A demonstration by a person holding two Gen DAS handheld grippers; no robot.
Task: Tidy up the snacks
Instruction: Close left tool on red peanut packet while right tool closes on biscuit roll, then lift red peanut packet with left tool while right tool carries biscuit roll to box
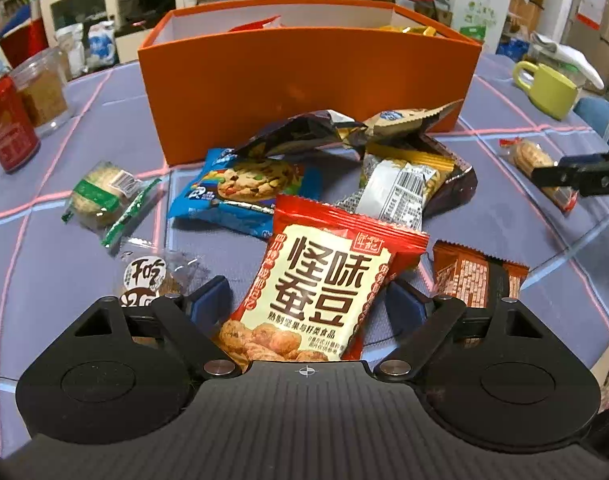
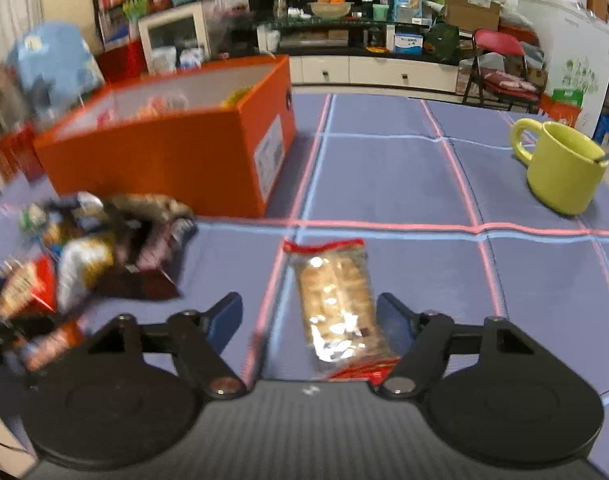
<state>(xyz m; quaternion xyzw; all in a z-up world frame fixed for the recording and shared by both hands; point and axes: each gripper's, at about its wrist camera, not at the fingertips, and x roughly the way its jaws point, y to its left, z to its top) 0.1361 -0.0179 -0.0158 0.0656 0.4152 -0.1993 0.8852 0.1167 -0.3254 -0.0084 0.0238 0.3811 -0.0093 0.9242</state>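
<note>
A red snack packet [image 1: 324, 280] with large Chinese characters lies along my left gripper [image 1: 306, 282], whose blue pads [image 1: 210, 296] sit against both its sides; its far end rests over the snack pile. A clear biscuit pack with red ends [image 2: 336, 300] lies on the cloth between the fingers of my right gripper [image 2: 306, 300]. Its right pad [image 2: 392, 320] is near the pack and the left pad stands well clear. The left wrist view shows the same biscuit pack [image 1: 532, 156] under the right gripper [image 1: 548, 168]. The orange box [image 1: 296, 80] [image 2: 164, 160] stands open behind, with some snacks inside.
A blue cookie packet [image 1: 248, 188], silver packet [image 1: 400, 188], dark bag [image 1: 304, 128], orange-brown packet [image 1: 476, 280] and green-wrapped biscuit [image 1: 100, 196] lie before the box. A yellow-green mug [image 2: 560, 168] stands at the right, a red can [image 1: 6, 124] and a jar [image 1: 40, 88] at the left.
</note>
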